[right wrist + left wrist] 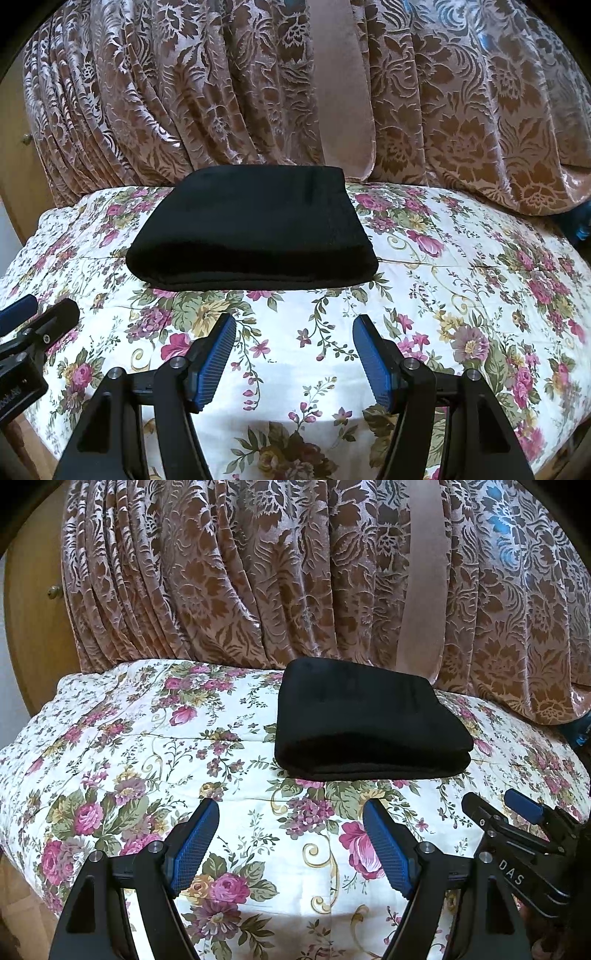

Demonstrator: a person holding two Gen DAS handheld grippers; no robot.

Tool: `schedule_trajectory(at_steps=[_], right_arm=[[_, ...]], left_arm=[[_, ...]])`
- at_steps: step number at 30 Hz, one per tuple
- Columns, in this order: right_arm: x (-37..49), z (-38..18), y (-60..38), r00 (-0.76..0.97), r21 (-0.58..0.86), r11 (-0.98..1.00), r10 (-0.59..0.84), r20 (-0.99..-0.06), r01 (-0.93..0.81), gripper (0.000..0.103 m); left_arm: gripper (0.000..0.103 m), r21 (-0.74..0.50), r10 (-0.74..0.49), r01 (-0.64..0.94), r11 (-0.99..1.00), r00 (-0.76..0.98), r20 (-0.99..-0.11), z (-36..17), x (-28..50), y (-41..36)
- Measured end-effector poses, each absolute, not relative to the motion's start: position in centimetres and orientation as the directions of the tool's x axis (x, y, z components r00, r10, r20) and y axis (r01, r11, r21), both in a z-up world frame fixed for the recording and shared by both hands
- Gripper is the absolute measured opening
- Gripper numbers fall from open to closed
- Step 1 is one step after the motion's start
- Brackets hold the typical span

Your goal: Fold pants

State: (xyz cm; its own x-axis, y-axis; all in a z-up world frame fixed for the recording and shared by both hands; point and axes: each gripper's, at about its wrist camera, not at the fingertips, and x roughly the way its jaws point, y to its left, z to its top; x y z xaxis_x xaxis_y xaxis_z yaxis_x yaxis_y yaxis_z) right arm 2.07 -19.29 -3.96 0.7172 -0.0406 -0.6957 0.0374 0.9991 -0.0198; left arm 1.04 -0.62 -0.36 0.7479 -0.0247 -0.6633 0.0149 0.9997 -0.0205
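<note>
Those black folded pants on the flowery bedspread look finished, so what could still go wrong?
The black folded fabric pants lie as a thick, soft stack, so a nudge could slide the layers apart. Both the left gripper and the right gripper hang open just short of the near fold; moving forward might snag it. The white floral bedspread is soft and could wrinkle underneath.

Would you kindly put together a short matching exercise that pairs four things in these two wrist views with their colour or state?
Things:
1. pants
2. bedspread
3. curtain
4. left tool

Colour or state:
A. white with pink and purple flowers
B. open, with nothing between its blue pads
C. black, folded into a flat stack
D. brown and pink with a leaf pattern, hanging in pleats

Right pairs: 1-C, 2-A, 3-D, 4-B.
</note>
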Motion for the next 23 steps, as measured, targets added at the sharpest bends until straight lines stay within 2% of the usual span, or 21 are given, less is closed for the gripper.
schedule_trajectory(at_steps=[18, 23], right_arm=[[2.0, -4.5, -19.7, 0.709, -0.025, 0.999, -0.043, -0.704, 0.037, 0.066], [2.2, -5.1, -20.5, 0.696, -0.017, 0.999, -0.047, -0.717, 0.050, 0.066]], left_arm=[[0.081, -0.019, -0.033, 0.028, 0.999, 0.765, -0.643, 0.2, 0.5, -1.0], [0.078, -0.022, -0.040, 0.034, 0.999, 0.748, -0.662, -0.8, 1.2, -1.2]])
